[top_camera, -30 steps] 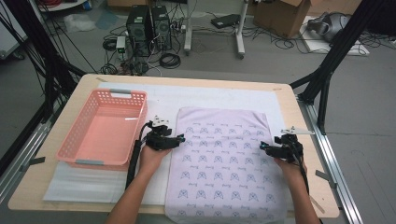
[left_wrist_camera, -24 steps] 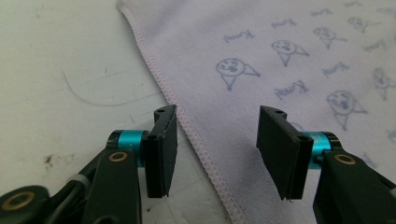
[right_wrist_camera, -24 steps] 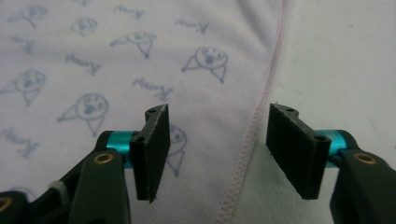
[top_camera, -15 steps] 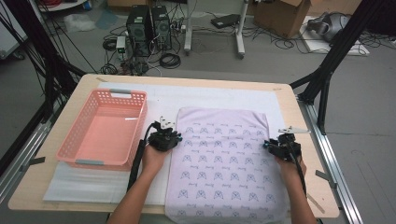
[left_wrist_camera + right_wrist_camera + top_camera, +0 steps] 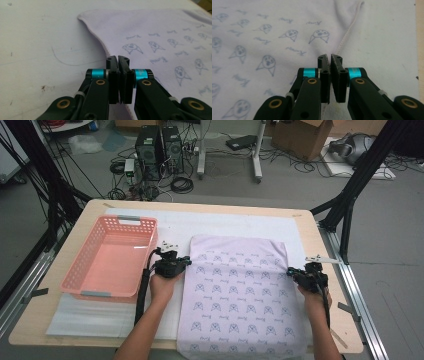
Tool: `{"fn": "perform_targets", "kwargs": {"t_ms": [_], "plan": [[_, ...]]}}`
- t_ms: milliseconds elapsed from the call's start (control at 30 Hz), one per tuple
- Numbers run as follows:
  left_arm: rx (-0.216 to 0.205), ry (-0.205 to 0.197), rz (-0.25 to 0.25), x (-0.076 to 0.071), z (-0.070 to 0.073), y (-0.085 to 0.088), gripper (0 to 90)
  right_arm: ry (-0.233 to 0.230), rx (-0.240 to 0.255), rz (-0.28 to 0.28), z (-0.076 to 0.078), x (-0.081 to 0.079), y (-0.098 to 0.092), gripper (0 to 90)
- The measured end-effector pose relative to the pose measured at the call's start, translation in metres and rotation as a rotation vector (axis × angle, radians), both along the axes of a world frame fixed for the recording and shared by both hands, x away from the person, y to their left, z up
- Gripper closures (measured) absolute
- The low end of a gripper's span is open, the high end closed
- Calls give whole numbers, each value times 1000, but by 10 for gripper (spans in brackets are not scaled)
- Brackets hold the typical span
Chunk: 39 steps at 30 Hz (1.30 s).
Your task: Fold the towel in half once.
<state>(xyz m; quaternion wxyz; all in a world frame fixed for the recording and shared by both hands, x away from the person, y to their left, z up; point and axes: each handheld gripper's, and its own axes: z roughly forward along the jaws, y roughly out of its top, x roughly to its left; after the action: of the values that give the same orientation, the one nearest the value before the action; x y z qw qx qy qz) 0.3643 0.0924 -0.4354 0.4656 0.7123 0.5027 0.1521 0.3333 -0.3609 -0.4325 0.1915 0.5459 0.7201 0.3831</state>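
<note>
The patterned cloth (image 5: 240, 297) lay flat on the counter (image 5: 310, 227), long axis running twelve to six. Left gripper (image 5: 186, 263) and right gripper (image 5: 291, 273) had just closed, fingers pinching its nine and three o'clock edges.

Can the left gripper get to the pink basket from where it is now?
Probably yes. The left gripper sits just beside the pink basket, with nothing between them. But its jaws have just closed on the edge of the printed cloth, so the cloth would come along.
</note>
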Motion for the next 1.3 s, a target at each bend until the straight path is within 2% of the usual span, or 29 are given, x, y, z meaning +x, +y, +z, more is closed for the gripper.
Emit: {"fn": "perform_targets", "kwargs": {"t_ms": [133,300,467,600,833,1000,1100,1133,1167,1233,1300], "plan": [[-14,-9,-23,-10,9,4,870,-29,3,24,7,-12,-2,861],[-51,-15,-50,-24,16,10,870,-39,22,44,13,-28,-6,861],[-65,-32,-77,-43,15,14,870,-57,29,64,18,-45,-7,860],[-80,-28,-96,-56,11,17,869,-62,26,77,18,-58,-9,860],[-57,-42,-144,-82,14,20,868,-45,26,95,17,-80,-10,860],[-36,-27,-191,-98,8,21,867,8,26,105,10,-95,-13,860],[-22,-22,-183,-98,5,19,853,44,23,106,5,-97,-13,854],[-34,-12,-177,-96,4,19,785,48,21,105,4,-97,-13,839],[-46,1,-175,-94,4,18,663,47,15,103,4,-97,-12,794],[-49,16,-164,-87,3,17,558,35,18,71,6,-95,-12,665],[-55,43,-152,-78,2,14,476,19,36,36,10,-90,-11,608]]}}
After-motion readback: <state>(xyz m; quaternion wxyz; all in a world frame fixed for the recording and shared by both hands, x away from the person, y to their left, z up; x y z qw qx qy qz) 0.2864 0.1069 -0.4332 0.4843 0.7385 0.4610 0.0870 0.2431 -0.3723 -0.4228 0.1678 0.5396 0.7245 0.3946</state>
